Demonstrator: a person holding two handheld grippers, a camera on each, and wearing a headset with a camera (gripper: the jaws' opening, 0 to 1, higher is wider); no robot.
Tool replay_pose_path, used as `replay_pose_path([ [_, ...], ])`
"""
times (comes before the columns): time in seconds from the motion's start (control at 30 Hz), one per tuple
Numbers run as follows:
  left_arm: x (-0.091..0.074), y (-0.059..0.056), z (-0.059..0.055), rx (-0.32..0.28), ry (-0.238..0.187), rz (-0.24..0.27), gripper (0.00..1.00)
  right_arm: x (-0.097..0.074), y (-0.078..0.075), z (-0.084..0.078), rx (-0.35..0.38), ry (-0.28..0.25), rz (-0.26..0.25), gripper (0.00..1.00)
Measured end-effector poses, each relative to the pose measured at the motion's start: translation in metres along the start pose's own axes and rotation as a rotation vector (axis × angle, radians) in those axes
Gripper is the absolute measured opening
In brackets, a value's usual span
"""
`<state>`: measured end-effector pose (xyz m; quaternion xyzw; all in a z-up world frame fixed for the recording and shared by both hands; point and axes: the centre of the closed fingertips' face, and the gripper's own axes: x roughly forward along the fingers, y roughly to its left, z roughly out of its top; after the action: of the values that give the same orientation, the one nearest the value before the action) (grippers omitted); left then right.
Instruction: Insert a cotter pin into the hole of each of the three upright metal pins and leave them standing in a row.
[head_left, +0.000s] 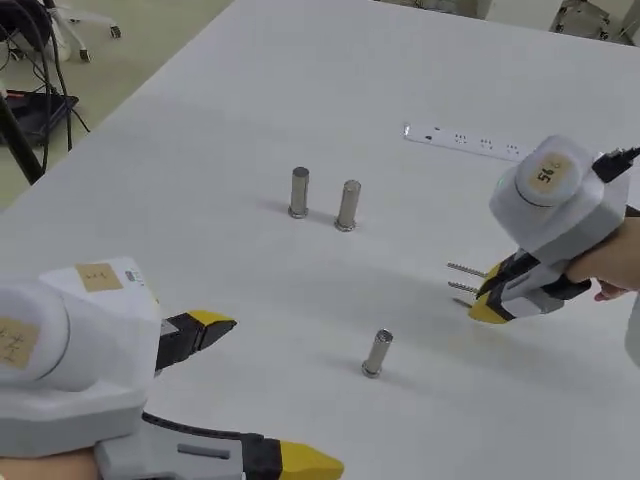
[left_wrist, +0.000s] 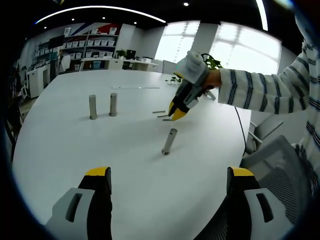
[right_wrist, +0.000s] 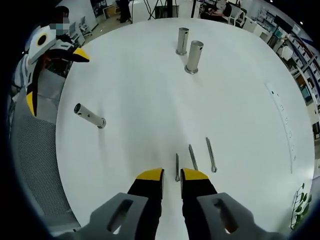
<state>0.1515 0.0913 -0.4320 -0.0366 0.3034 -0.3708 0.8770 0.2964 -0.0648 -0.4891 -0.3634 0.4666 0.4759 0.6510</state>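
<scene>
**Three metal pins standing, three cotter pins loose on the worktop**

Each metal pin is a short, dull-silver cylinder with a slightly wider foot. In the right gripper view a dark hole shows near its top end. There are three, and all of them stand upright on the white worktop (head_left: 200, 150). The far metal pin (head_left: 299, 192) and its neighbour metal pin (head_left: 347, 205) stand just beside each other. The third metal pin (head_left: 377, 353) stands alone, well apart from that pair and nearer the person.

Each cotter pin is a thin, straight sliver of grey metal. Three lie flat on the worktop, roughly side by side. The first cotter pin (right_wrist: 177, 167) is closest to the jaws, the second cotter pin (right_wrist: 192, 157) is just beside it, and the third cotter pin (right_wrist: 211, 155) is on the outside.

The right gripper (right_wrist: 172, 174) is low over the worktop. Its yellow-tipped jaws are only narrowly parted, and the near end of the first cotter pin lies in the gap. The gap is wider than the pin, so nothing is clamped.

The left gripper (left_wrist: 169, 172) is spread wide, holds nothing, and hangs near the worktop's edge, facing the lone metal pin.

A white power strip (head_left: 465, 142) lies on the far side of the worktop.
</scene>
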Motion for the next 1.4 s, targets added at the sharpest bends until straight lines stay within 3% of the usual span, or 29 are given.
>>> replay_pose_path([
  [0.23,-0.001,0.0,-0.003,-0.005,0.016,0.002,0.93,0.005,-0.004,-0.007,-0.031,0.046,-0.01,0.08],
  [0.5,0.0,0.0,-0.004,0.001,0.017,0.002,0.93,0.007,-0.006,-0.006,-0.036,0.033,-0.002,0.03],
  [0.6,0.0,0.0,-0.004,0.005,0.019,0.002,0.93,0.008,-0.01,-0.005,-0.056,0.033,-0.029,0.0],
  [0.8,-0.001,-0.002,-0.003,-0.001,0.007,0.003,0.93,0.007,-0.009,-0.005,-0.101,0.035,-0.028,0.0],
  [0.97,-0.001,-0.003,-0.004,0.003,0.01,0.002,0.92,0.006,-0.008,-0.006,-0.052,-0.001,-0.028,0.0],
  [1.1,-0.003,-0.001,-0.001,0.003,0.0,0.013,0.92,-0.003,-0.004,-0.001,-0.02,-0.063,-0.035,0.0],
  [1.2,-0.005,-0.001,0.001,0.002,-0.009,0.016,0.92,-0.011,-0.004,0.0,-0.031,-0.083,-0.053,0.0],
  [1.27,-0.006,-0.001,0.007,-0.023,-0.039,0.01,0.91,-0.022,0.0,0.011,-0.054,-0.158,-0.06,0.0],
  [1.4,-0.008,-0.003,0.015,-0.054,-0.068,-0.014,0.87,-0.042,0.006,0.014,-0.084,-0.189,-0.101,0.0],
])
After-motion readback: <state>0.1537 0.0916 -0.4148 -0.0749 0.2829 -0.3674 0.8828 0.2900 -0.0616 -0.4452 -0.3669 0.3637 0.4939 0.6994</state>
